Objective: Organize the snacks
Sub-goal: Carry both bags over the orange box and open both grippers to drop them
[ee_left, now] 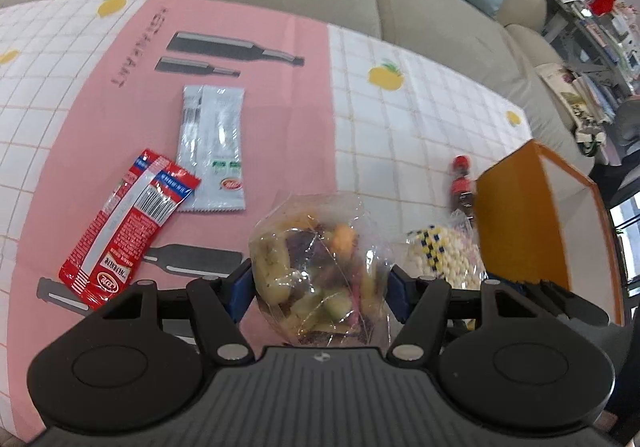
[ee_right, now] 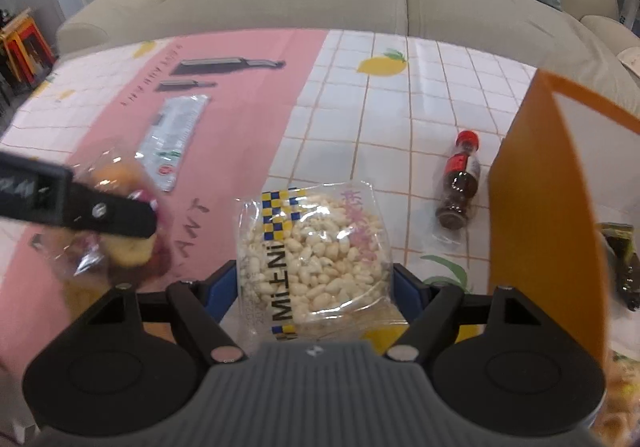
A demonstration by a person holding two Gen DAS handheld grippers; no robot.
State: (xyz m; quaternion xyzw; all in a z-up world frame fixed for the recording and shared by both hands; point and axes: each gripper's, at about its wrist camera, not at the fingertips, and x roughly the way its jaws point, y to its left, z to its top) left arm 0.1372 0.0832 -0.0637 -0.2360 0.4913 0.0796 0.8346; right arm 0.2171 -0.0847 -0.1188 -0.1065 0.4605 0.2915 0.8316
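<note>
1. Left wrist view: my left hand-held gripper (ee_left: 320, 287) pinches the clear bag of mixed snacks (ee_left: 316, 271), seemingly lifted just off the bench (ee_left: 420, 119).
2. Right wrist view: my right hand-held gripper (ee_right: 312, 283) straddles the puffed rice bag (ee_right: 316, 251); I cannot tell if the pads press it.
3. Beyond lie sachets, a small cola bottle (ee_right: 458, 187) and the orange box (ee_right: 544, 215).
4. I judge this the pick-up step; next, carry both bags into that box.

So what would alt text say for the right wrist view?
The right hand-held gripper straddles a clear bag of puffed rice above a pink-and-white tablecloth. A small cola bottle lies beside an orange box.
</note>
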